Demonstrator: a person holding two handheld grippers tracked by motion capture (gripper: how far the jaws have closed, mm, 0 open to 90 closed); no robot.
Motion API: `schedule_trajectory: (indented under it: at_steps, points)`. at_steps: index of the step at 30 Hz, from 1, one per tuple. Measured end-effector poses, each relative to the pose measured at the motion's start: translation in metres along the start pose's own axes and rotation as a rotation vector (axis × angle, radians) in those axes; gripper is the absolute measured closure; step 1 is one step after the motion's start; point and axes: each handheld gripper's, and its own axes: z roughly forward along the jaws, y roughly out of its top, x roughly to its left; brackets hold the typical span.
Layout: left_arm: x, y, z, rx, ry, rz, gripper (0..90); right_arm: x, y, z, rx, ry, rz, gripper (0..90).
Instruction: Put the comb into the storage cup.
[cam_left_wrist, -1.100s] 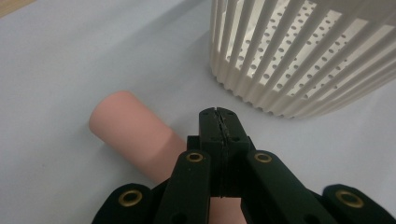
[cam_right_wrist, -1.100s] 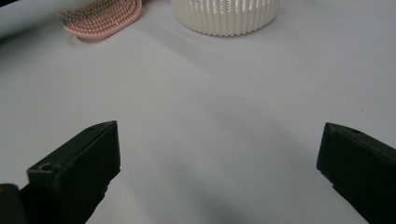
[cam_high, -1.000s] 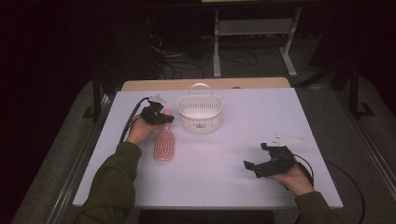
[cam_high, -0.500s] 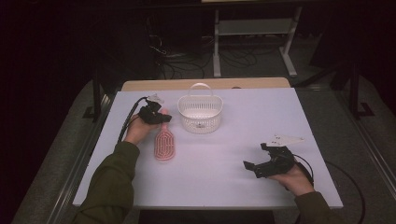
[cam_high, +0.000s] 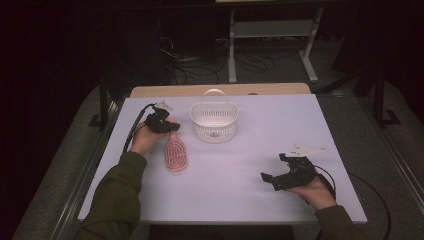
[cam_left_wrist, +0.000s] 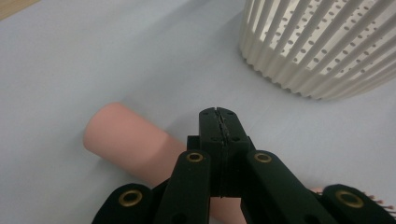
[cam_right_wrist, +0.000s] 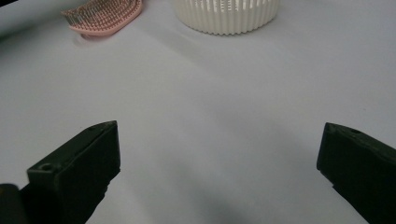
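Two hands are working over the big white bench, which is taking up most of the high view. That view is showing the whole top at once, and the close views are not doing that.

Next in size, the white basket is sitting toward the far side of the bench, with its handle standing up. The left gripper view is looking right at its wall and is showing the thin slits and little holes in it. The right gripper view is catching just the low part of the basket far off.

The pink hairbrush is lying flat on the bench just beside the basket, on its left, with its bristles facing up. In the left gripper view its round pink handle is lying under the left tongs, and a few bristles are peeking in at the bottom right corner. The right gripper view is showing the bristle end from the side, which the high view is not making clear.

The left tongs are hanging over the brush handle. Their jaws are pressed tight together and are gripping nothing.

The right tongs are resting low near the front right of the bench, well apart from the brush. In the right gripper view their jaws are standing wide apart, with bare bench between them.
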Motion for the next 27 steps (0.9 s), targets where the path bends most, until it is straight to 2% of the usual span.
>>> schedule_trajectory:
  at_steps: [4, 16, 21, 27]
  points:
    - [0.002, -0.003, -0.003, 0.009, 0.014, 0.007, 90.0, 0.0, 0.0, 0.0, -0.002, 0.0, 0.002, 0.0]
    - [0.012, -0.019, -0.016, 0.032, 0.047, -0.015, 90.0, 0.0, 0.0, 0.0, 0.002, -0.002, 0.004, 0.0]
    - [0.014, -0.024, -0.023, 0.054, 0.063, -0.011, 90.0, 0.0, 0.0, 0.001, 0.005, -0.003, 0.003, 0.0]
    - [0.016, -0.03, -0.028, 0.063, 0.064, -0.016, 90.0, 0.0, 0.0, 0.001, 0.005, -0.004, 0.005, 0.0]
